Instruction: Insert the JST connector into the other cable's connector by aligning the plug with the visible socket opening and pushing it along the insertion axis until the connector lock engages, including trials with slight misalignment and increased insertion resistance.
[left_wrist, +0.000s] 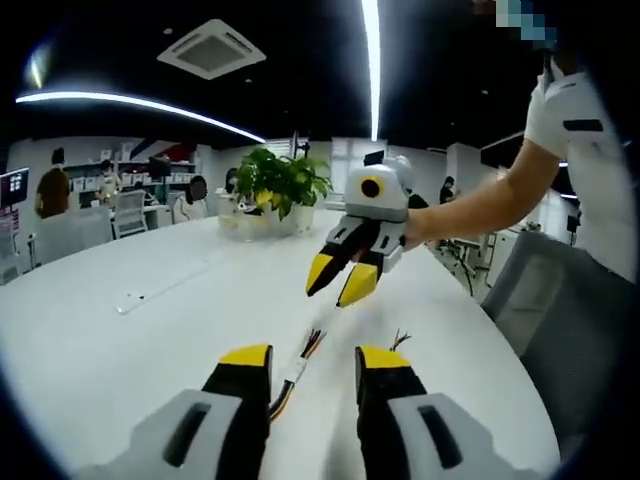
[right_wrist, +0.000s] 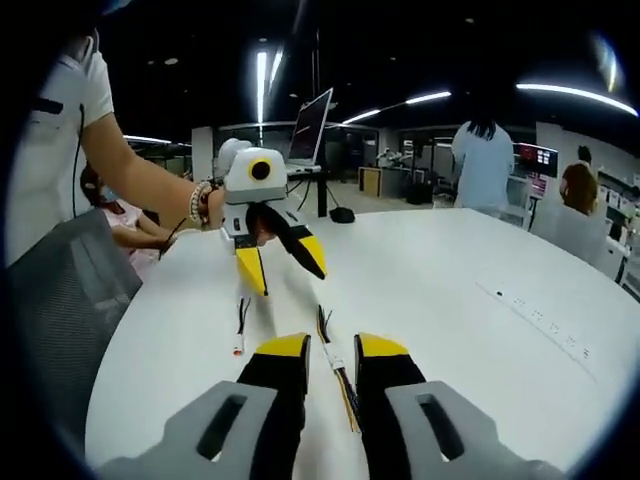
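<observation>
Task barely begun. Two cables (right_wrist: 337, 375) (right_wrist: 241, 325) lie apart on table (right_wrist: 450, 300), unmated. Left gripper (right_wrist: 283, 265) and right gripper (left_wrist: 337, 285) hover wide, jaws empty. Pickup, alignment, insertion left.

An open-plan office is shown: a long white worktop (left_wrist: 150, 300), ceiling strip lights (left_wrist: 372, 60), an air-conditioning cassette (left_wrist: 211, 48), a potted plant (left_wrist: 280, 190), a laptop (right_wrist: 312, 125), monitors (right_wrist: 535, 160) and seated people (left_wrist: 52, 190).

big white table (left_wrist: 150, 330), leafy potted plant (left_wrist: 280, 185) at the far edge, open laptop (right_wrist: 310, 130), grey chair (right_wrist: 60, 300), ceiling strip lights (left_wrist: 372, 50)
</observation>
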